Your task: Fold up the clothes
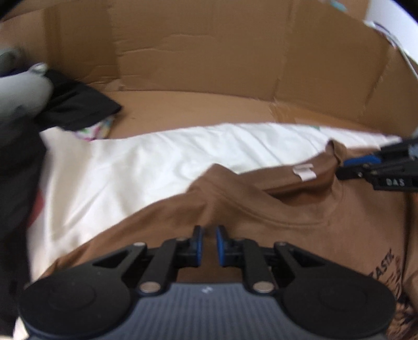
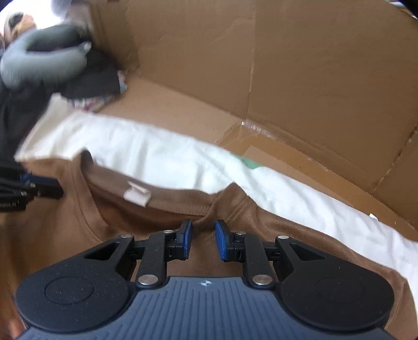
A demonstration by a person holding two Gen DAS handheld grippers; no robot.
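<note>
Left wrist view: left gripper (image 1: 208,230) pinches the brown T-shirt (image 1: 261,209) shoulder beside the collar; right gripper (image 2: 203,225), at 3 o'clock, seemingly pinches the other. Shirt lies on white cloth (image 1: 146,162). Next: 2 corners carried together.

Walls: we see brown cardboard (image 1: 209,47) standing upright behind the work area, creased and dented, with vertical fold lines; in the right wrist view it turns a corner (image 2: 248,78).
Floor: flat cardboard panels (image 1: 196,109) lie below the walls, with torn tape along a seam (image 2: 250,128).
Cover: a white sheet (image 1: 146,162) is spread over the near part, wrinkled.
Light: bright daylight shows at the upper corners (image 1: 392,15), washing out what lies beyond; we cannot tell what is there.
</note>
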